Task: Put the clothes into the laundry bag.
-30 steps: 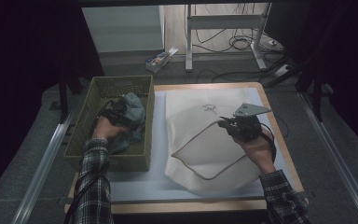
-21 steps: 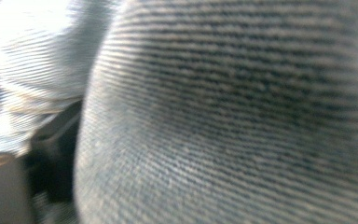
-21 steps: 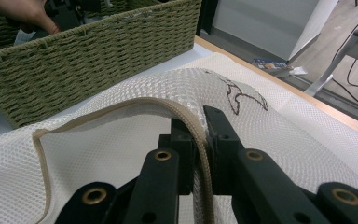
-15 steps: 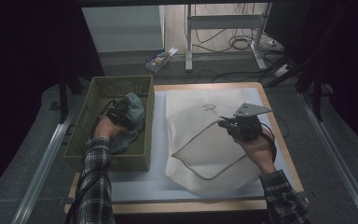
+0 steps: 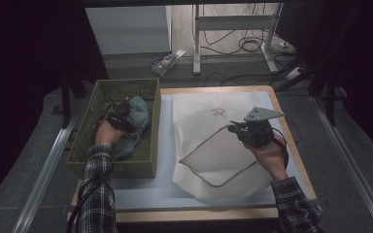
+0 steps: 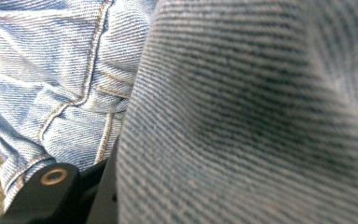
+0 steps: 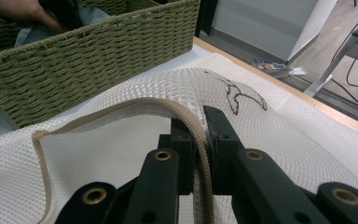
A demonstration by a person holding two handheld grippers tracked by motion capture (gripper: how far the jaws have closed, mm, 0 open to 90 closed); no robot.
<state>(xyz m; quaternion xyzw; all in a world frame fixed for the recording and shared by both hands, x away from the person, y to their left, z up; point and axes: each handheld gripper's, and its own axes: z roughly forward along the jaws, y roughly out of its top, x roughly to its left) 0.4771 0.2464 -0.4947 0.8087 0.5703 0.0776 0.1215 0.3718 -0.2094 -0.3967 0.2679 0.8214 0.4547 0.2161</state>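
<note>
Now my left gripper point(image 5: 119, 115) had just been closing on the soft, floppy jeans point(image 6: 242, 116) in the basket point(image 5: 148, 145) at left. My right gripper point(image 7: 200, 140) pinched the mesh bag's point(image 5: 199, 121) stiff rim, mid-frame.

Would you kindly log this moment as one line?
left claw: closing on jeans in basket | right claw: shut on mesh bag rim

No lettering, label, brand, number or sign can be read anywhere.

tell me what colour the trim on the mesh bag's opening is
Tan, on the white mesh bag; right gripper view.
</note>
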